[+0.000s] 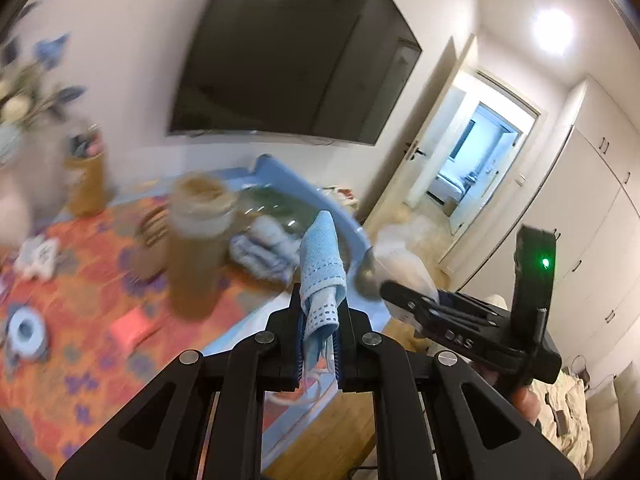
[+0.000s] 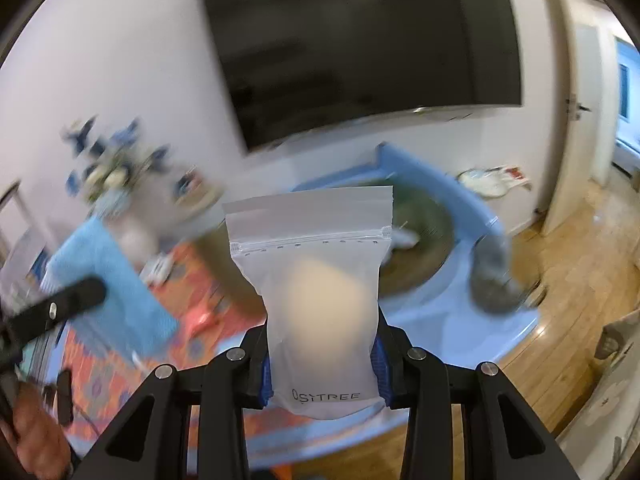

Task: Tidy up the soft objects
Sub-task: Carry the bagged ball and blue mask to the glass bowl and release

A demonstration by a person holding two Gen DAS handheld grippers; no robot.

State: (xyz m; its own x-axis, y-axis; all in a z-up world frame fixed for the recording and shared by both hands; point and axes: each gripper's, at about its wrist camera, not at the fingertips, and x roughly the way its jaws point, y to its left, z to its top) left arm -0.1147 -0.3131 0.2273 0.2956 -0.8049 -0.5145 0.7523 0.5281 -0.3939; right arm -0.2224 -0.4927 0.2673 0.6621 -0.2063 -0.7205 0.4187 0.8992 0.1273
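My left gripper is shut on a folded light-blue cloth that sticks up between its fingers, held above the table. My right gripper is shut on a frosted zip bag with a pale beige soft object inside; the bag stands upright and its zip looks closed. In the left wrist view the right gripper and the bag appear just right of the cloth. In the right wrist view the blue cloth and left gripper fingertip show at the left, blurred.
A blue tray with a dark green inner surface holds rolled bluish cloths. Amber jars stand on the orange patterned tablecloth. A flower vase is at the far left. A TV hangs on the wall.
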